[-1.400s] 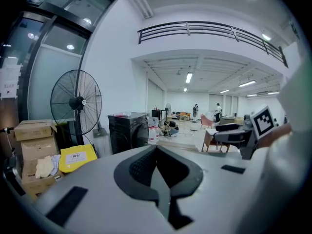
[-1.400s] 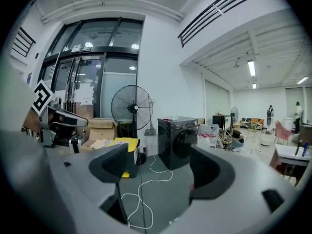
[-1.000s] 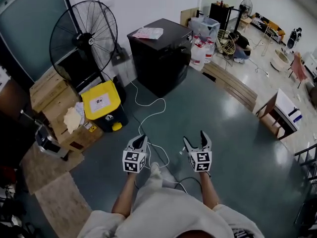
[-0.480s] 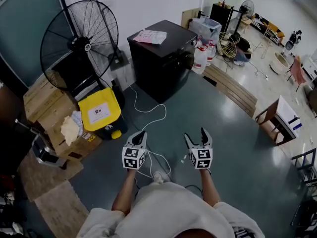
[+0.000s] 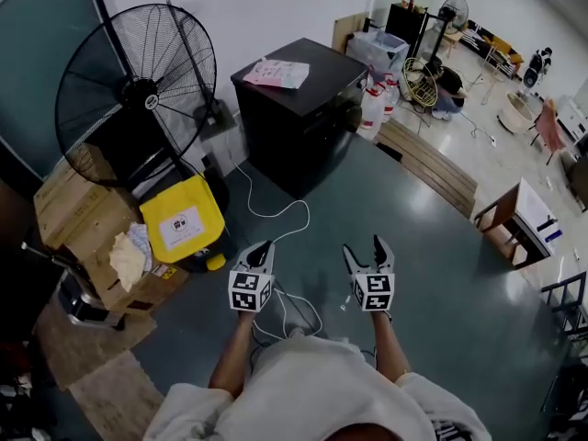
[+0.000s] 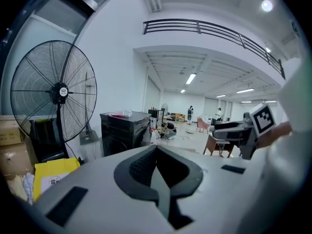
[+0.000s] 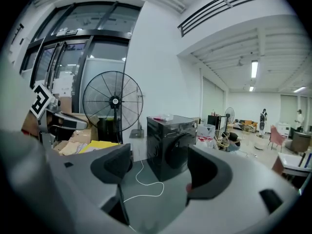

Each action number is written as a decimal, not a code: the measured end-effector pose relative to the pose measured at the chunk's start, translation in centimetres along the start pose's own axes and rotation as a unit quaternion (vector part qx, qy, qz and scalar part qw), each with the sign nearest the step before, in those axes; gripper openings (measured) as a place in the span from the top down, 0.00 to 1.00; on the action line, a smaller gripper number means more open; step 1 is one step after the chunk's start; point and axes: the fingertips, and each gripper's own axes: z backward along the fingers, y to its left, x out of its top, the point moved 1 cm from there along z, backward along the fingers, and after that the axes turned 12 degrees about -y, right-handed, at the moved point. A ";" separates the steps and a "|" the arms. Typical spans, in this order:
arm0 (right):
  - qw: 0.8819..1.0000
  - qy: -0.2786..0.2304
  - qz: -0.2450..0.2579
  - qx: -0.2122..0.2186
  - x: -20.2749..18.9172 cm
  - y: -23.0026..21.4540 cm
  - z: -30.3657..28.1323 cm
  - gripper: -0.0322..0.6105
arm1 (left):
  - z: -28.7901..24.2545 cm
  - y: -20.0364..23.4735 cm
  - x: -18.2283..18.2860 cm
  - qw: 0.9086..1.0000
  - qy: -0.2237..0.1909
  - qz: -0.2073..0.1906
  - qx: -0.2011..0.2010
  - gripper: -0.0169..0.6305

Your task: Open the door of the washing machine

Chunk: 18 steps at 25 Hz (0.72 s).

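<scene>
Washing machine (image 5: 299,108): waiting at 12 o'clock.
Left gripper (image 5: 261,250): pinching together, empty.
Right gripper (image 5: 365,249): gaping wide, empty.
Danger: white cord (image 5: 299,203) lying between; feet may be tripping.

washing machine (image 5: 299,108): black | paper (image 5: 277,73) on top: pink and white | fan (image 5: 133,85): black | bin (image 5: 182,214): yellow, white label | boxes (image 5: 64,211): brown | floor (image 5: 441,246): dark grey-green | left gripper (image 5: 264,246), right gripper (image 5: 364,248): black-and-white square markers

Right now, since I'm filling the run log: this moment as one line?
stage: pre-contact | washing machine: door looks shut, untouched | left gripper: shut, empty | right gripper: open, empty
</scene>
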 end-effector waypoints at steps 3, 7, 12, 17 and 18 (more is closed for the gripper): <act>1.000 0.008 -0.002 -0.003 -0.5 -0.3 -1.0 0.41 | -1.1 0.3 0.0 1.000 0.004 0.001 -0.006 0.96; 1.000 0.017 -0.012 -0.007 -1.1 -0.9 -2.1 0.41 | -2.3 0.7 -0.1 1.000 0.013 0.000 -0.007 0.96; 1.000 0.019 -0.018 -0.005 -1.6 -1.8 -4.5 0.41 | -4.1 1.8 0.2 1.000 0.015 -0.002 -0.002 0.96; 1.000 0.019 -0.023 0.003 -2.3 -3.3 -8.0 0.41 | -7.3 2.9 0.1 1.000 0.017 -0.004 0.007 0.96; 1.000 0.020 -0.023 0.005 -2.5 -3.8 -8.8 0.41 | -8.2 3.1 0.0 1.000 0.018 -0.004 0.009 0.96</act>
